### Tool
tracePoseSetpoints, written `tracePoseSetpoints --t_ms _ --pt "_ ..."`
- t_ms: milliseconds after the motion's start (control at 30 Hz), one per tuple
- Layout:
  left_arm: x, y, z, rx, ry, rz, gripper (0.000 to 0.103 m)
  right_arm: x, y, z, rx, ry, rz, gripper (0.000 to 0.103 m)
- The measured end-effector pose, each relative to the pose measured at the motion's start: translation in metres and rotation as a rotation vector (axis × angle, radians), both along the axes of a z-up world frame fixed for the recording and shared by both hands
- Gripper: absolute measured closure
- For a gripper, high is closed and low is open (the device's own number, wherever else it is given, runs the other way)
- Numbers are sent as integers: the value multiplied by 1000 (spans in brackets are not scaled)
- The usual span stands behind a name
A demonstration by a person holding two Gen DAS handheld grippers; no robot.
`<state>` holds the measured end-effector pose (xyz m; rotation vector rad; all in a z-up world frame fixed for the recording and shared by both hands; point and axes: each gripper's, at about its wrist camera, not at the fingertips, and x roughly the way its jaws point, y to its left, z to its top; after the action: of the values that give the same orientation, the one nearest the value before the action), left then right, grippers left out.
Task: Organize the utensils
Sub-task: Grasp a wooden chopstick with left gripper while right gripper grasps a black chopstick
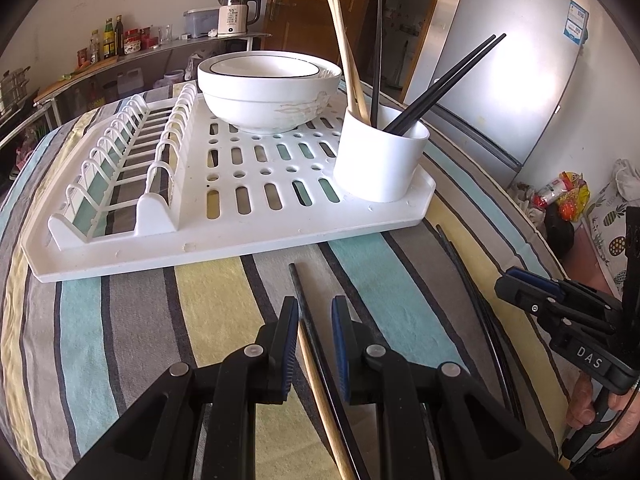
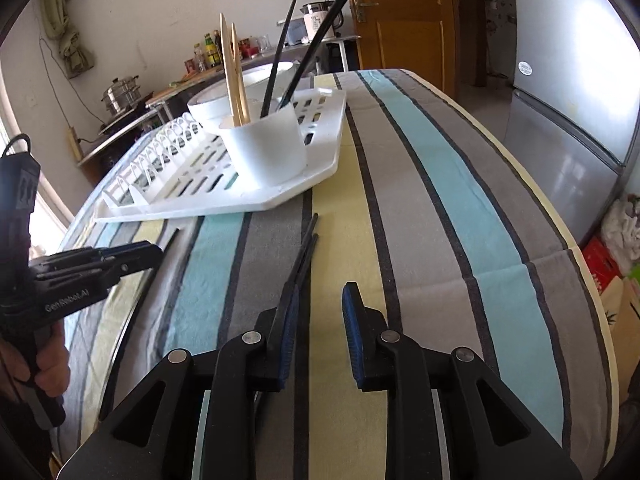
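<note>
Two hand-held grippers are in our hands over a tabletop (image 2: 440, 184) with a striped cloth. The left hand-held gripper (image 1: 315, 320) has its jaws set narrow, with a black chopstick (image 1: 298, 292) and a wooden chopstick (image 1: 320, 396) lying between them. We cannot tell if the pads press on the sticks.

The right hand-held gripper (image 2: 320, 316) has its jaws apart, with only the cloth between them. Two black chopsticks (image 2: 306, 252) lie on the cloth just beside its left finger, and their near ends go under that finger.

A white drying rack (image 1: 224, 240) sits on the tabletop behind the loose sticks. A white cup (image 1: 378, 164) stands on the rack's near right corner. In the cup we see two wooden chopsticks (image 1: 344, 44) and three black ones (image 1: 444, 80), all leaning. White bowls (image 1: 268, 92) sit stacked on the rack behind the cup. A silver fridge (image 1: 516, 64) stands past the tabletop on the right.
</note>
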<state>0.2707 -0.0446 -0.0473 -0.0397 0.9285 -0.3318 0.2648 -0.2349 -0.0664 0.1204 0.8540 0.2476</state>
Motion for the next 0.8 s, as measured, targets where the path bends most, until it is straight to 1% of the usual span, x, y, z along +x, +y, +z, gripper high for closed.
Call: tracePoseSetpoints --t_ms 133,167,267,400,500,567,633,733,800 --pt "0 -2 0 4 2 -6 87 2 11 -12 -31 48 29 79" --pt "0 -3 0 5 2 -7 87 1 12 -12 -31 36 25 79" --pt "-1 -3 -1 4 2 -8 87 1 14 -11 -55 42 3 78" --pt "-1 -5 -1 4 -1 -9 87 1 27 -12 -149 29 7 77" --pt "0 -7 -2 12 10 -19 87 1 24 -12 -144 31 7 77" --pt "2 -10 -3 25 11 -22 87 4 27 -12 -167 39 10 78" --pt "5 -12 -3 34 10 -26 87 11 29 -12 -169 37 18 78" --pt "11 -13 -5 21 40 -26 87 20 29 -11 -166 42 15 78" --pt "11 -14 -6 26 36 -31 87 24 28 -12 -165 38 19 79"
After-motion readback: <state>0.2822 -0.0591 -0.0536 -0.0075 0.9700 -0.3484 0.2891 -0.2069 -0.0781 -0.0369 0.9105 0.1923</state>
